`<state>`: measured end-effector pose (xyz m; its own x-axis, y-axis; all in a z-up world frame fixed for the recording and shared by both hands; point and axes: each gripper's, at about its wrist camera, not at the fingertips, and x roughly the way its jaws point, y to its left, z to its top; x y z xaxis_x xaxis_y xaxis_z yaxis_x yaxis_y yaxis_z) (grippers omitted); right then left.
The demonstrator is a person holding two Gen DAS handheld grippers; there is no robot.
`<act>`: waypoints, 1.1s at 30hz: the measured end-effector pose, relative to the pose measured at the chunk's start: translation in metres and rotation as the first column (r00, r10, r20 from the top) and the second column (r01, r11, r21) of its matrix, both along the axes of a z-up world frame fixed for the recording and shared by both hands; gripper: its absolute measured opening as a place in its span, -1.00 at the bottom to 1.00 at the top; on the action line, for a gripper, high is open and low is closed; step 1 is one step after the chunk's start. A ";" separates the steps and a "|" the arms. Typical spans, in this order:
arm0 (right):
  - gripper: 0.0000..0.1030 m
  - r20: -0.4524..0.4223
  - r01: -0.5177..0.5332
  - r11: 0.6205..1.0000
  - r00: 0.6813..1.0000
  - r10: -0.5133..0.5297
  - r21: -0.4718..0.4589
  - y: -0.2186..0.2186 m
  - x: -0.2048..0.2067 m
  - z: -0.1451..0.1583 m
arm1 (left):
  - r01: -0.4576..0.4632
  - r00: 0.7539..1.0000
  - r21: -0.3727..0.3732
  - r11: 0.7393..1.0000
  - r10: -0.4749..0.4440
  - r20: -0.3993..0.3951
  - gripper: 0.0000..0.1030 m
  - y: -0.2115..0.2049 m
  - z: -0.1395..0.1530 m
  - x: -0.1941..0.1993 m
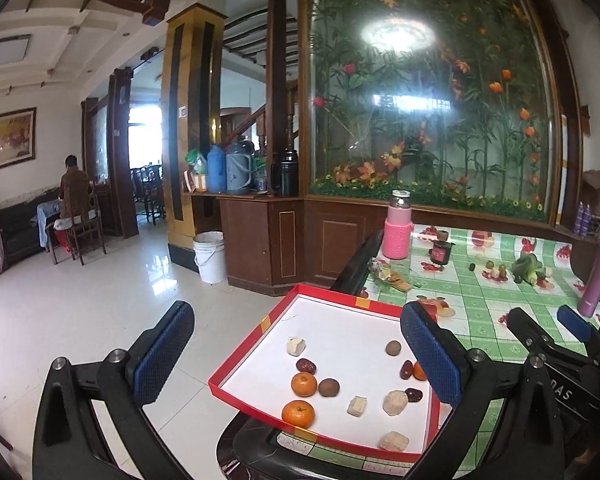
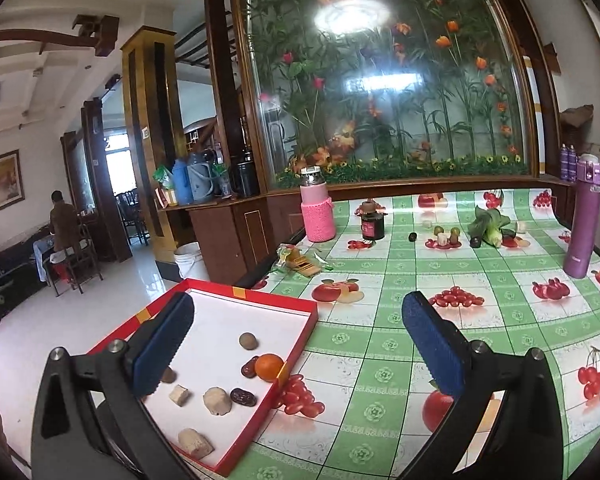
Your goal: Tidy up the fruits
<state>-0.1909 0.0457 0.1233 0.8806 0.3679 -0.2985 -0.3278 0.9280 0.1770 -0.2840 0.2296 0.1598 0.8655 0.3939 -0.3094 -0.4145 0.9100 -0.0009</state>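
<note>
A red-rimmed white tray [image 1: 256, 344] sits at the table's near left corner and holds tangerines [image 1: 298, 414], dark dates [image 1: 306, 366], brown round fruits [image 1: 329, 387] and pale chunks [image 1: 395, 402]. My left gripper [image 1: 296, 354] is open and empty above the tray. My right gripper [image 2: 296, 344] is open and empty, over the tray's [image 2: 300, 344] right rim and the tablecloth; it also shows in the left wrist view [image 1: 540, 326]. A tangerine [image 2: 269, 367] lies against that rim. Small fruits [image 2: 444, 234] and a green vegetable [image 2: 490, 226] lie far back.
The table has a green checked fruit-print cloth [image 2: 380, 344]. A pink-sleeved bottle [image 2: 318, 212], a dark jar [image 2: 373, 224], wrappers [image 2: 298, 264] and a purple flask [image 2: 582, 224] stand on it. A glass flower panel [image 2: 380, 80] backs the table. Tiled floor and a white bucket [image 1: 210, 256] lie left.
</note>
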 end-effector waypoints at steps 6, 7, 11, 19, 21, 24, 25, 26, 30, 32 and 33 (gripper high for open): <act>1.00 0.030 -0.007 1.000 1.000 0.008 -0.024 0.009 -0.004 0.004 | -0.079 0.995 0.000 0.997 0.079 -0.065 1.00 0.019 -0.010 0.009; 1.00 0.035 -0.009 1.000 0.999 0.010 -0.027 0.011 -0.005 0.005 | -0.091 0.993 0.000 0.996 0.091 -0.076 1.00 0.022 -0.012 0.010; 1.00 0.050 -0.020 0.998 0.998 0.023 -0.065 0.023 -0.010 0.007 | -0.143 0.983 0.007 0.990 0.143 -0.111 1.00 0.032 -0.018 0.011; 1.00 0.036 -0.073 0.994 0.996 0.076 -0.078 0.037 -0.014 0.007 | -0.208 0.968 0.067 0.976 0.215 -0.125 1.00 0.033 -0.023 0.010; 1.00 0.010 -0.091 0.993 0.996 0.092 -0.078 0.041 -0.013 0.003 | -0.215 0.966 0.066 0.974 0.222 -0.135 1.00 0.034 -0.025 0.010; 1.00 -0.020 -0.106 0.990 0.994 0.105 -0.088 0.045 -0.010 -0.002 | -0.227 0.961 0.060 0.972 0.233 -0.151 1.00 0.036 -0.027 0.012; 1.00 -0.025 -0.107 0.990 0.994 0.106 -0.090 0.046 -0.010 -0.003 | -0.230 0.960 0.061 0.971 0.237 -0.152 1.00 0.036 -0.028 0.012; 1.00 -0.029 -0.108 0.990 0.994 0.105 -0.090 0.045 -0.010 -0.004 | -0.232 0.959 0.061 0.971 0.239 -0.155 1.00 0.036 -0.029 0.012; 1.00 -0.053 -0.110 0.991 0.993 0.106 -0.082 0.044 -0.008 -0.007 | -0.228 0.957 0.052 0.972 0.234 -0.169 1.00 0.037 -0.032 0.014; 1.00 -0.064 -0.109 0.991 0.993 0.104 -0.080 0.044 -0.007 -0.009 | -0.222 0.957 0.053 0.973 0.228 -0.178 1.00 0.036 -0.033 0.014; 1.00 -0.067 -0.110 0.991 0.992 0.104 -0.079 0.044 -0.007 -0.009 | -0.220 0.957 0.054 0.974 0.226 -0.182 1.00 0.036 -0.034 0.015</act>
<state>-0.1977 0.0896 0.1143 0.8160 0.4308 -0.3854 -0.4165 0.9005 0.1246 -0.2693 0.2654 0.1262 0.6829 0.5829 -0.4403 -0.5969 0.7927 0.1237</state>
